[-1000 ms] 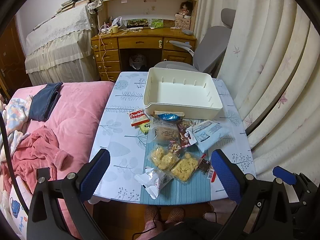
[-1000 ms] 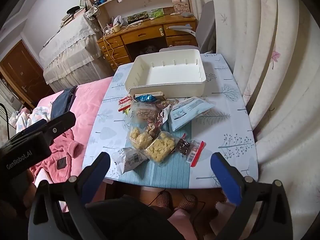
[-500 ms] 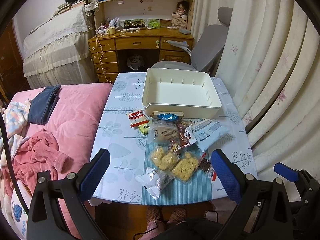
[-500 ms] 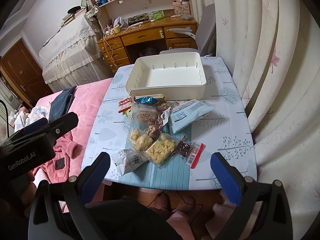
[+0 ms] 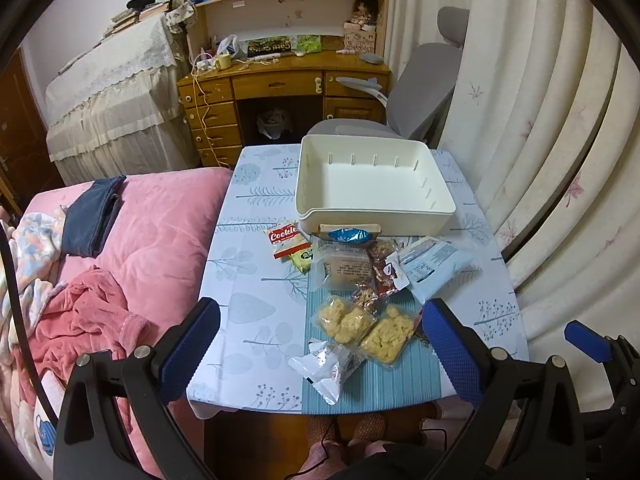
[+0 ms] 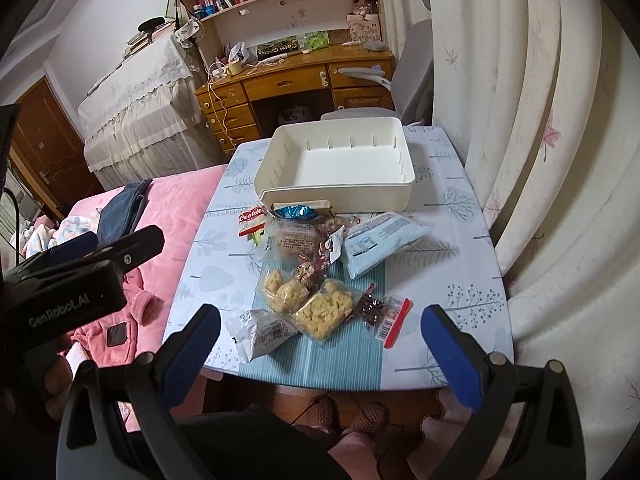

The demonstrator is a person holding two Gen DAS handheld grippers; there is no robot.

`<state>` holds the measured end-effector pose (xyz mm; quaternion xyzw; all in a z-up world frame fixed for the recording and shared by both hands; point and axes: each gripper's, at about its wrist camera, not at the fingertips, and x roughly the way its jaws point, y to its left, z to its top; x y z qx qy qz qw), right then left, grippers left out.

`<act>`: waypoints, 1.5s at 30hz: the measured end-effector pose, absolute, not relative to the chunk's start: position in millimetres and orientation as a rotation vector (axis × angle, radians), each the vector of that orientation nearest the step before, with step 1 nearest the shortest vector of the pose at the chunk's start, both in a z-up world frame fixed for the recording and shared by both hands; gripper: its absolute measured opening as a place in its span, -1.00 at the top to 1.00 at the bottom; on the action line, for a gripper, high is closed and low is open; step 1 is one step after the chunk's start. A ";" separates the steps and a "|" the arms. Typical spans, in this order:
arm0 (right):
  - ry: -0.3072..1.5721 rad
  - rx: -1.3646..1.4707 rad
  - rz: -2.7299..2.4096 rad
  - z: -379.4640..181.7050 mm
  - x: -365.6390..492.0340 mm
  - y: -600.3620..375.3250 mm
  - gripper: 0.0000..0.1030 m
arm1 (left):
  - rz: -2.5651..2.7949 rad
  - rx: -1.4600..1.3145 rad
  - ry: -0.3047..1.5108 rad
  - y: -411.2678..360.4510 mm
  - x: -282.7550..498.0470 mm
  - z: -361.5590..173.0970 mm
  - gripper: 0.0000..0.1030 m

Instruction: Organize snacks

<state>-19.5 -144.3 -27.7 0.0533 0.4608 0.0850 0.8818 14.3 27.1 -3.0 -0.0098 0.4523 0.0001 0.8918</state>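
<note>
1. Snacks (image 5: 360,292) lie in a loose heap on the tabletop (image 5: 248,280), seen from the left wrist camera, on the near side of the empty cream bin (image 5: 374,216), which stands at the far end. The left tongs (image 5: 320,344) hang above the near edge, spread wide and gripping nothing. Straight ahead between their blue pads (image 5: 190,350) lies the white wrapped packet (image 5: 330,364), its long axis slanting from near right to far left; two clear bags of yellow puffs (image 5: 366,326) sit just beyond it. The right tongs' blue tip pokes in at lower right.

2. From the right wrist camera, the same heap sits ahead and slightly left of the right tongs (image 6: 320,344), also wide apart and empty. The red-edged packet (image 6: 390,318) lies nearest this side, its long axis running near to far. The pale blue pouch (image 6: 380,240) lies farther on, close to the bin's front wall. The white packet lies toward the left pad (image 6: 192,350).

3. Judged from both views, the left tongs are better lined up on the white packet, the right tongs on the red-edged one; either carry then runs straight away over the heap into the bin.
</note>
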 end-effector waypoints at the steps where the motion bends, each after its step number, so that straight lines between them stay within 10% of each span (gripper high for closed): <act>1: 0.956 0.109 0.173 -28.2 -19.6 -142.8 -0.96 | -0.006 -0.018 0.948 28.9 16.5 -4.7 -0.95; 45: 0.948 -0.425 0.158 -196.2 10.2 -112.8 -0.96 | -0.193 -0.052 1.570 36.1 89.8 -235.3 -0.95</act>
